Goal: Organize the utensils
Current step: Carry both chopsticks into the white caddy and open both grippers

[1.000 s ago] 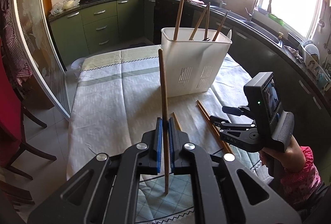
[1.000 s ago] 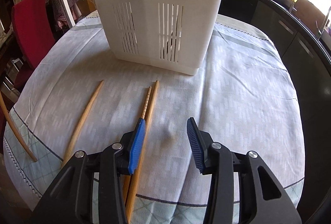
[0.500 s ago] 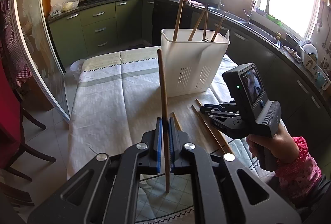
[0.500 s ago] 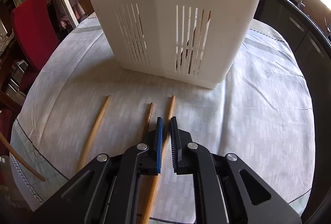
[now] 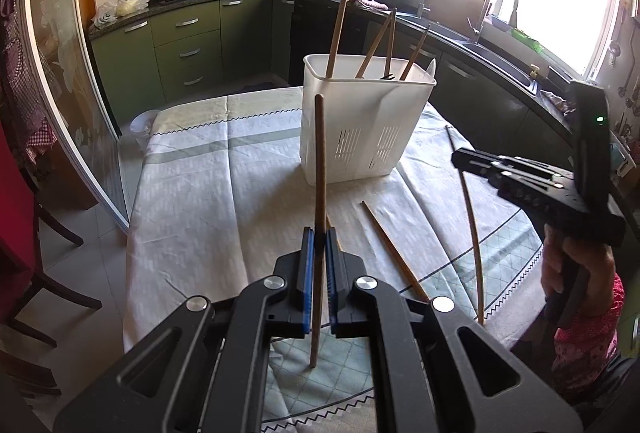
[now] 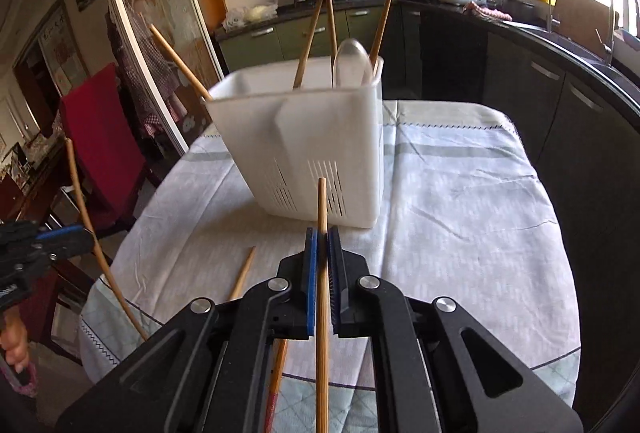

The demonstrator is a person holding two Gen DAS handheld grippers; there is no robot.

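**Both grippers holding chopsticks near the white holder**

The left gripper [image 5: 316, 257] is clamping a dark brown chopstick [image 5: 319, 169] between its blue pads, the stick standing nearly upright through the closed jaws. The right gripper [image 6: 323, 257] is likewise pinching a pale chopstick [image 6: 322, 209], which is pointing toward twelve o'clock in its own view, at the holder's slotted lower wall.

The white plastic holder [image 5: 360, 125] is sitting on the cloth-covered table [image 5: 224, 201], at about twelve o'clock from the left gripper. Several chopsticks [image 5: 335, 37] are leaning inside it, and in the right wrist view a clear spoon [image 6: 351, 63] is showing above its rim.

One loose chopstick [image 5: 394, 253] is lying on the cloth at roughly two o'clock from the left gripper, well short of the holder. A person's hand [image 5: 576, 269] is gripping the right tool's handle at three o'clock.
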